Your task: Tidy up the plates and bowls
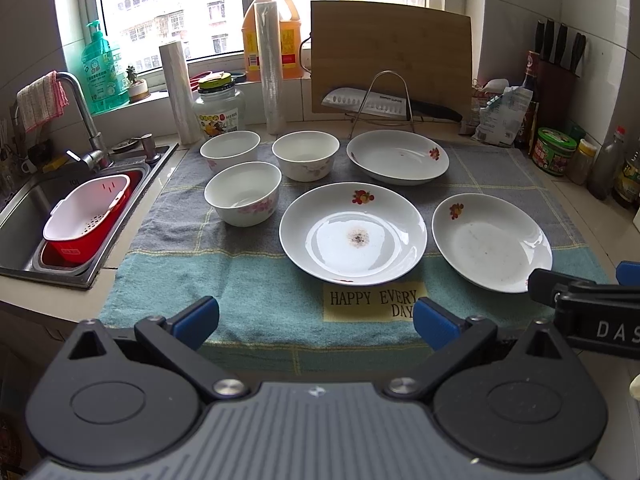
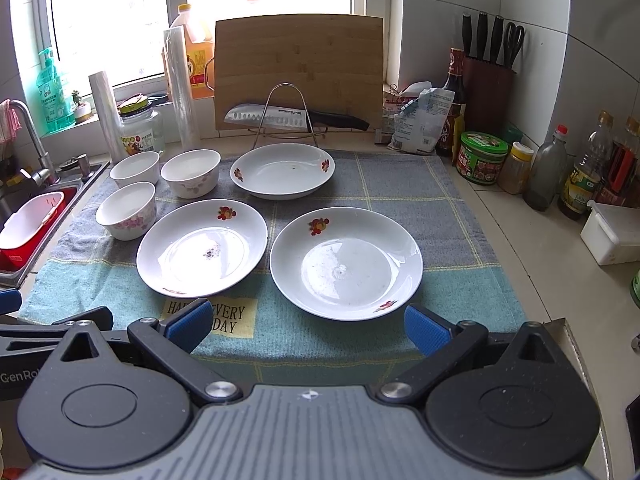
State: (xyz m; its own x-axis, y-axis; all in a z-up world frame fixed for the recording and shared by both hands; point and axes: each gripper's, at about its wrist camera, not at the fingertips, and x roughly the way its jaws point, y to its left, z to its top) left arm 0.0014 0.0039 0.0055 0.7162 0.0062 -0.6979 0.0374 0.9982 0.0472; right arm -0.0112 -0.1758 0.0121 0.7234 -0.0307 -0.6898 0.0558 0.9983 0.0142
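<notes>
A kitchen bench (image 2: 520, 248) under a bright window, and a checked towel (image 1: 248, 280) spread across it carries all the crockery. Far left on the towel, three white bowls (image 1: 242, 199) sit clustered, upright, nothing in them that I can make out. Three white plates with fruit motifs: the middle plate (image 1: 353, 233) has a dark smudge at its centre, the right plate (image 2: 346, 263) looks faintly speckled, the far plate (image 2: 282, 171) sits just before a wire rack (image 2: 286, 114). None of the plates touch.

Writing now: the towel's yellow patch (image 1: 370, 303) reads "HAPPY EVERY DAY", and the knife (image 2: 294, 117) lying across the rack is marked SUPOR. Behind it leans a wooden cutting board (image 2: 298, 60).

Off left, the sink (image 1: 24, 216) holds a white basket (image 1: 86, 212) nested in a red one. Bottles and jars crowd the right side, with a knife block (image 2: 488, 88) in the corner.

The left tool (image 1: 316, 318) hovers at the near towel edge, fingers wide apart, holding nothing. The right tool (image 2: 308, 324), likewise spread and unloaded, is just before the right plate's near rim.
</notes>
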